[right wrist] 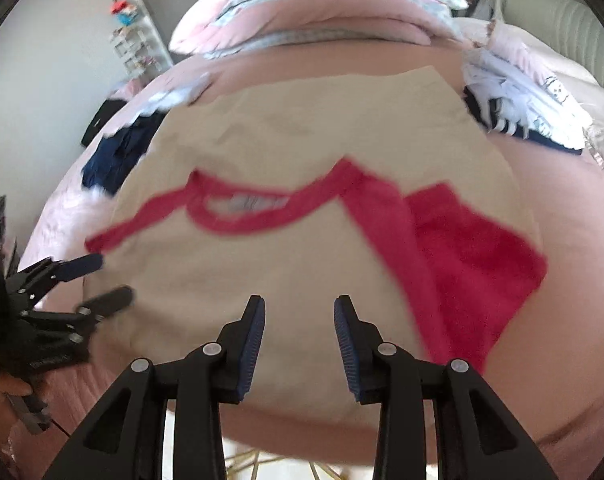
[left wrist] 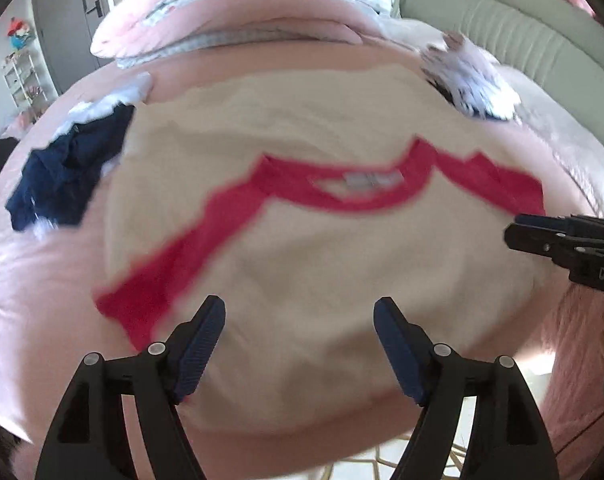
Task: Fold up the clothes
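A cream T-shirt (left wrist: 302,248) with a red collar and red sleeves lies flat on the pink bed; it also shows in the right wrist view (right wrist: 293,256). Its red left sleeve (left wrist: 149,280) lies out to the left and its red right sleeve (right wrist: 474,264) is folded in on the right. My left gripper (left wrist: 299,312) is open and empty above the shirt's near part, and shows at the left of the right wrist view (right wrist: 113,280). My right gripper (right wrist: 299,312) is open and empty over the shirt's near hem; its side shows at the right edge (left wrist: 518,232).
A navy garment (left wrist: 65,176) lies left of the shirt. A white and navy pile of clothes (right wrist: 522,108) lies at the far right. A folded pink and blue quilt (left wrist: 229,12) lies at the back. A grey headboard (left wrist: 522,32) stands right. The bed's near edge (right wrist: 302,436) drops to the floor.
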`<state>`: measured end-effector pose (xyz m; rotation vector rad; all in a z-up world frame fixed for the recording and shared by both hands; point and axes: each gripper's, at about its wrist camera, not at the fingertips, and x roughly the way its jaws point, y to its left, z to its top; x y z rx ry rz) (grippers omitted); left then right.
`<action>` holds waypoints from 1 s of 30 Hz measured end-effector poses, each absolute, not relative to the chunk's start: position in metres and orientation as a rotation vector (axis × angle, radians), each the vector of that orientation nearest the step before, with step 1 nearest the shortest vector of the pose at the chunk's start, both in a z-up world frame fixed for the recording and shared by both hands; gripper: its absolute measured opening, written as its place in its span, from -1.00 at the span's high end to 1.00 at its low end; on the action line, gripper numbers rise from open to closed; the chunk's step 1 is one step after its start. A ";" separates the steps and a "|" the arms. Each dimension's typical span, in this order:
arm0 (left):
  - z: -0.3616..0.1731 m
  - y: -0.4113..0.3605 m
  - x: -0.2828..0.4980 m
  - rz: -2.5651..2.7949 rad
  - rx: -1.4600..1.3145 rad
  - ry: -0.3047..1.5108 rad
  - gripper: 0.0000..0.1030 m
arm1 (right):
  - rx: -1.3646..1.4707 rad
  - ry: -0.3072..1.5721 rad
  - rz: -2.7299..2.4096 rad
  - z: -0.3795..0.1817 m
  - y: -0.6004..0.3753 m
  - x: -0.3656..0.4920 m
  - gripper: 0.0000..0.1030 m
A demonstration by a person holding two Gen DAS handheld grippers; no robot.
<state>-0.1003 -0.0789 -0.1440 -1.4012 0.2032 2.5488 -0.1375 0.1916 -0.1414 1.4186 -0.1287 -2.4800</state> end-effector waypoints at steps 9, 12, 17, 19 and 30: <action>-0.123 -0.075 -0.127 2.622 -1.485 0.260 -0.52 | 1.484 0.089 -2.502 -0.163 0.175 -0.127 0.20; -0.118 -0.069 -0.147 2.511 -1.496 0.253 -0.52 | 1.403 0.033 -2.528 -0.137 0.194 -0.126 0.17; -0.158 -0.053 -0.177 2.287 -1.670 0.361 -0.48 | 1.475 -0.003 -2.381 -0.140 0.195 -0.160 0.14; -0.156 -0.056 -0.191 2.294 -1.647 0.346 -0.48 | 1.503 0.090 -2.371 -0.147 0.188 -0.172 0.14; -0.165 -0.062 -0.269 2.350 -1.624 0.170 -0.52 | 1.572 0.253 -2.426 -0.178 0.172 -0.242 0.09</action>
